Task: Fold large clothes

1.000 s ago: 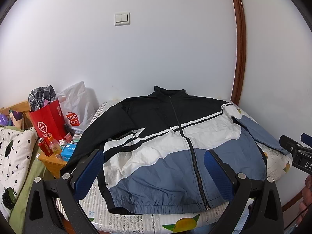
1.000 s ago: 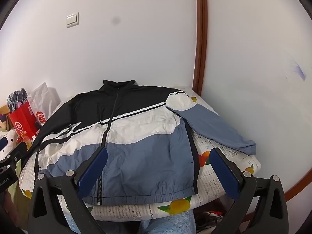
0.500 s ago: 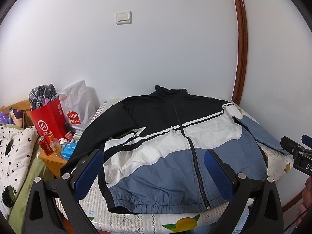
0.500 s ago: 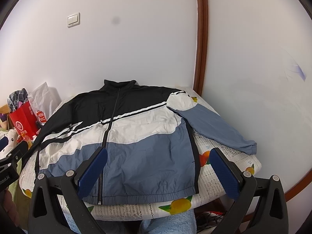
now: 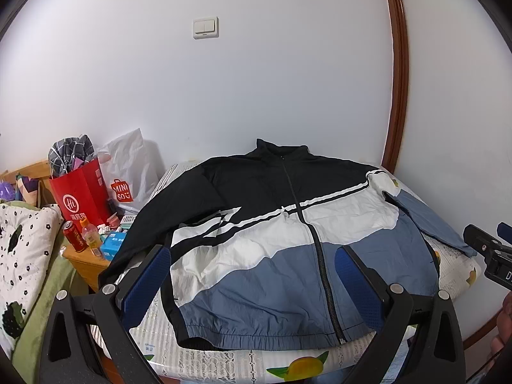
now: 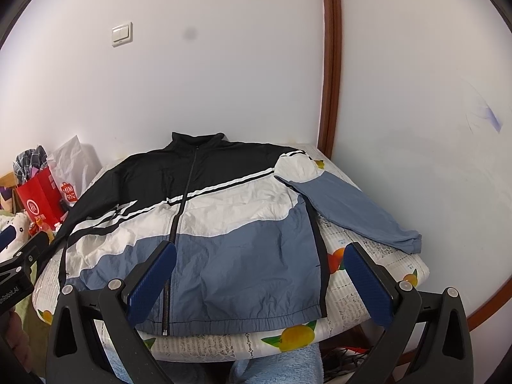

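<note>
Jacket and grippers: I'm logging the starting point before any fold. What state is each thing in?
jacket: spread flat, front up, zipped, unfolded
blue sleeve: stretched out to the side, on the bed
black sleeve: angled along the bed edge
left gripper: open, holding nothing
right gripper: open, holding nothing

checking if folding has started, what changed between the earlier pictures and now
Almost nothing. The left hand-held gripper and right hand-held gripper are both still open and holding nothing; each view has drifted only very slightly. The jacket lies flat and zipped on the table as before, with its blue sleeve still spread to the right. No fold has been made.
</note>
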{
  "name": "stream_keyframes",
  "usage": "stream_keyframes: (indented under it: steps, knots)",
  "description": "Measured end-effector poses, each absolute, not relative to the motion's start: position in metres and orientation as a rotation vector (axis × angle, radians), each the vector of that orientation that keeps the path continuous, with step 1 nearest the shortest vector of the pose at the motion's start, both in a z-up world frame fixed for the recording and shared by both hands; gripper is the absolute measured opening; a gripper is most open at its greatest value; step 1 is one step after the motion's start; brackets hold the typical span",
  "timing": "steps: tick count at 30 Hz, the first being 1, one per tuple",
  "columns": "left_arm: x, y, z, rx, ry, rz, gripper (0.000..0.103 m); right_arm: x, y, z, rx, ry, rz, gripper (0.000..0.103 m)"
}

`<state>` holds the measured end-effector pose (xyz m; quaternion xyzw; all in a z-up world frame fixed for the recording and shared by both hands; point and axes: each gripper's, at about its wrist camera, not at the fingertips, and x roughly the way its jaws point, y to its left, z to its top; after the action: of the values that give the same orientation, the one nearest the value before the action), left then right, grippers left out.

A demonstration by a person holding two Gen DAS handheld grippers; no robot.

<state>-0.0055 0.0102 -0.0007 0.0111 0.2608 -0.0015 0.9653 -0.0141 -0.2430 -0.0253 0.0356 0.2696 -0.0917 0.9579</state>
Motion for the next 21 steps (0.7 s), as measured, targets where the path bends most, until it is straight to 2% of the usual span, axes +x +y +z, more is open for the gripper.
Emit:
stream_keyframes:
  steps: [21]
  knots:
    - [-0.0051,0.0115,0.0002,0.021,0.527,-0.004,0.103,-0.0153,-0.243,-0.0245,0.07,0.545,-0.186,0.103]
